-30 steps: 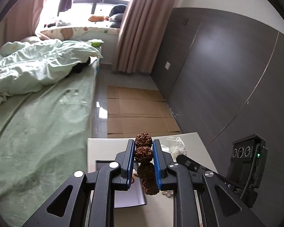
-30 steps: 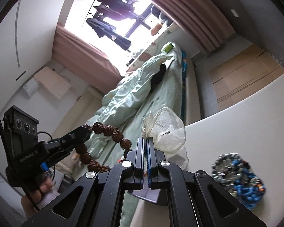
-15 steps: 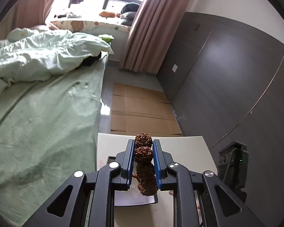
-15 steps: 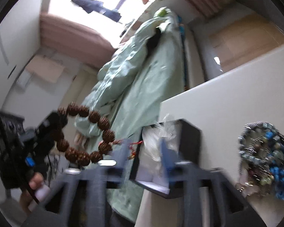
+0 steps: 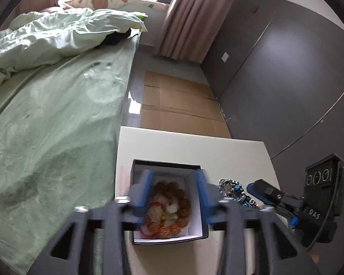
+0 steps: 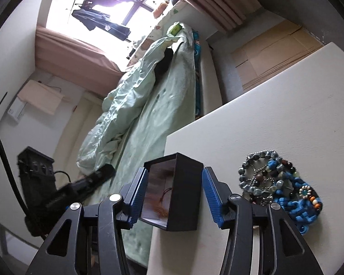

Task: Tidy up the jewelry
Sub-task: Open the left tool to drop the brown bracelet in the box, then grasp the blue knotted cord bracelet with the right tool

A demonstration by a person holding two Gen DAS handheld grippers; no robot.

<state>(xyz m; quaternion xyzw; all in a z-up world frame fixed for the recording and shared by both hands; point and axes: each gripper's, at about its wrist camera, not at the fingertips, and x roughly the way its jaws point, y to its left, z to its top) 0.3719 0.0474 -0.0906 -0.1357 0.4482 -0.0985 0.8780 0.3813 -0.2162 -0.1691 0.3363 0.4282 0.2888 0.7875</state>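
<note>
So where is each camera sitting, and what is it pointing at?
Left wrist view: sits on the left gripper, looking down into the black box at the brown bead bracelet; its own two blue-padded fingers show, spread apart.
Right wrist view: sits on the right gripper, looking sideways at that box; its open fingers stand either side of it.
Shared: both see the box, the blue bead pile on the white table, the green bed, and each other's gripper.

A wide bed was covered by a pale green sheet and rumpled quilt. Flattened brown cardboard was spread on the grey floor beside a dark grey panelled wall. Daylight was admitted past pink pleated curtains.
</note>
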